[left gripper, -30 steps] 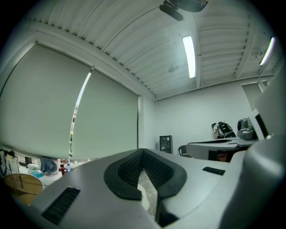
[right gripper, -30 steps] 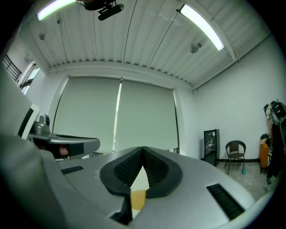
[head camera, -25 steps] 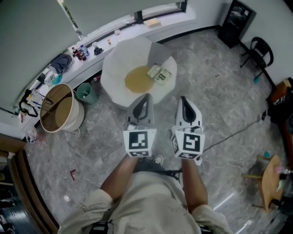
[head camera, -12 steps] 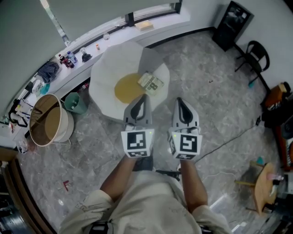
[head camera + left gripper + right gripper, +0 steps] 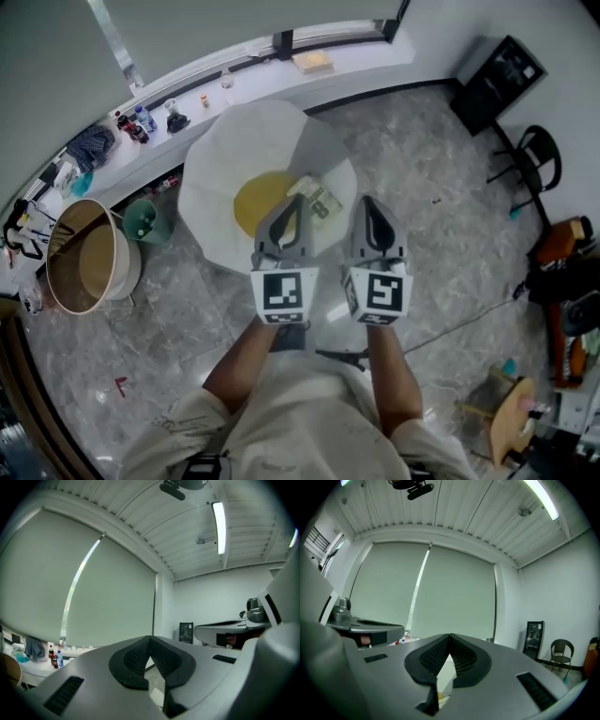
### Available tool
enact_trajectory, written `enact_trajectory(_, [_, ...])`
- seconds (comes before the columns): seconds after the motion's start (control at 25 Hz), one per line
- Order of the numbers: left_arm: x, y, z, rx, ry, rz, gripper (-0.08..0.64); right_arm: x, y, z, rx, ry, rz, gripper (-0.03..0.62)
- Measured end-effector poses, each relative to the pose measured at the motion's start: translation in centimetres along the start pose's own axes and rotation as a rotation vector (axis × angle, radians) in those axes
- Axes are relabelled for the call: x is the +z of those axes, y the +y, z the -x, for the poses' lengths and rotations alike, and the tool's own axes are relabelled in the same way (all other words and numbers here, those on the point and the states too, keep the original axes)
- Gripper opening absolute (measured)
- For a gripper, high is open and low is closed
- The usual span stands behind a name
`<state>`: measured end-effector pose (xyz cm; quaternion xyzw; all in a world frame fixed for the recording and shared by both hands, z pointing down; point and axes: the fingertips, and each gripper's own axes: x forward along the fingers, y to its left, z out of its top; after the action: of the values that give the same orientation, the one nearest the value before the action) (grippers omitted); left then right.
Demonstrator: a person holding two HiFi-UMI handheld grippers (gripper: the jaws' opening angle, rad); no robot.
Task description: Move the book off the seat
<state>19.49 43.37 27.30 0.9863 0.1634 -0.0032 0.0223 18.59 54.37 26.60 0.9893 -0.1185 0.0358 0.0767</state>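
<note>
In the head view a book [image 5: 318, 200] with a pale patterned cover lies on the yellow cushion [image 5: 255, 201] of a white round seat [image 5: 225, 159]. My left gripper [image 5: 292, 201] and right gripper [image 5: 367, 202] are held side by side, pointing level toward the seat. Their tips overlap the seat's near edge in this view, the book showing between them. Both are shut with nothing held. The left gripper view shows the left gripper [image 5: 150, 639] with its pads meeting; the right gripper view shows the right gripper [image 5: 449, 636] the same.
A round wooden tub [image 5: 86, 268] and a green bin [image 5: 142, 222] stand left of the seat. A window ledge [image 5: 197, 84] with bottles runs behind. A black cabinet [image 5: 497, 82], a black chair [image 5: 532, 161] and a small wooden stool [image 5: 504, 429] stand at the right.
The person has walked toward the seat. Seat and book have come nearer, and both shut grippers now reach over its near edge.
</note>
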Motion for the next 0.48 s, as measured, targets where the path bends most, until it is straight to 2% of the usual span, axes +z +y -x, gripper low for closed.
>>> enact_trajectory(0.2, [-1.1, 4.3, -3.2, 0.057, 0.017, 0.03, 0.003, 0.9, 1.2, -5.1, 0.041, -0.023, 0.019, 0.005])
enact_trajectory(0.48, [-2.8, 7.5, -5.3, 0.119, 0.04, 0.068, 0.003, -0.1, 2.9, -9.4, 0.108, 0.005, 0.062, 0.005])
